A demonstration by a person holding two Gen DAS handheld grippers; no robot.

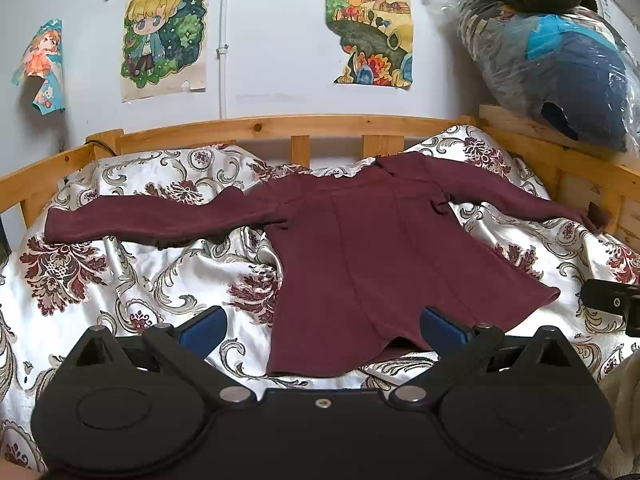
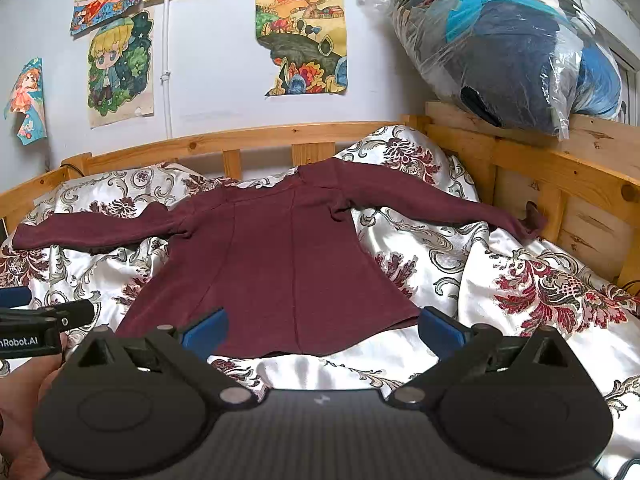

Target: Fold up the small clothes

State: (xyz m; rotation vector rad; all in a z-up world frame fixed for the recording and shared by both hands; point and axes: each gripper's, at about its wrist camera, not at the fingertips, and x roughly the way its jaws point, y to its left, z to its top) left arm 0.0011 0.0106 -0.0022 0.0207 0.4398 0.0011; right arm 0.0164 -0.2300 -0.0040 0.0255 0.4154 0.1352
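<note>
A maroon long-sleeved top (image 1: 352,256) lies spread flat on the bed, both sleeves stretched out to the sides, hem toward me. It also shows in the right wrist view (image 2: 280,264). My left gripper (image 1: 322,330) is open and empty, hovering over the hem's left part. My right gripper (image 2: 322,328) is open and empty, just short of the hem. The right gripper's tip shows at the right edge of the left wrist view (image 1: 612,300); the left gripper shows at the left edge of the right wrist view (image 2: 44,320).
A white satin bedspread (image 1: 140,280) with red floral print covers the bed. A wooden bed rail (image 1: 280,128) runs along the back and right side (image 2: 560,176). A plastic-wrapped bundle (image 2: 512,48) sits on the right rail. Posters hang on the wall.
</note>
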